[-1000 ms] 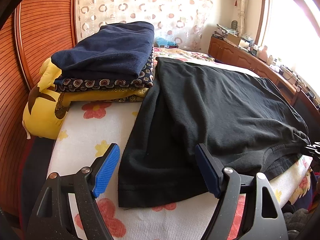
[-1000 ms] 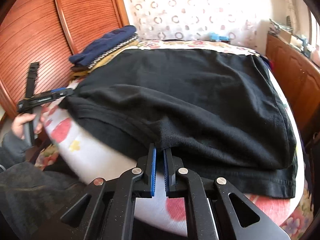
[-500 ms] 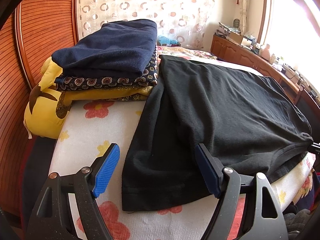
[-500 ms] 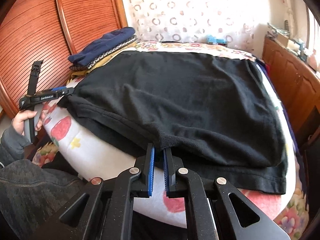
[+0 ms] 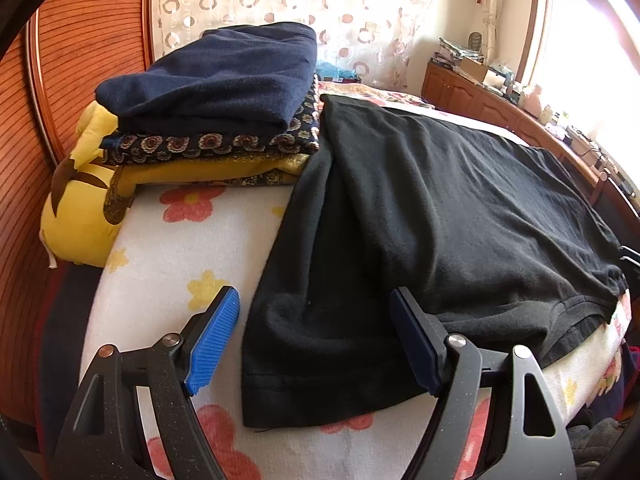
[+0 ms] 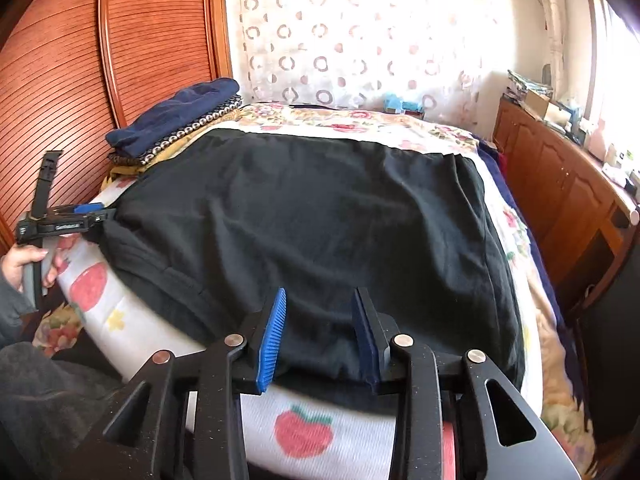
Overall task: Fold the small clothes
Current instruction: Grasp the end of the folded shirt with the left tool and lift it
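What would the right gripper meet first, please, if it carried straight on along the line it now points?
Most likely the black garment: the right gripper has just been opening, its pads apart over the cloth's near edge, angled down toward it. Depth is hard to judge.

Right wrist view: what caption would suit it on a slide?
Right gripper, jaws just opened, releases the near edge of a black garment spread on a floral bed cover.

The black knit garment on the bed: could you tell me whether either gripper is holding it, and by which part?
Neither holds the black knit garment. The right gripper has just been opening, its pads apart around the near edge; the left gripper is open over the sleeve.
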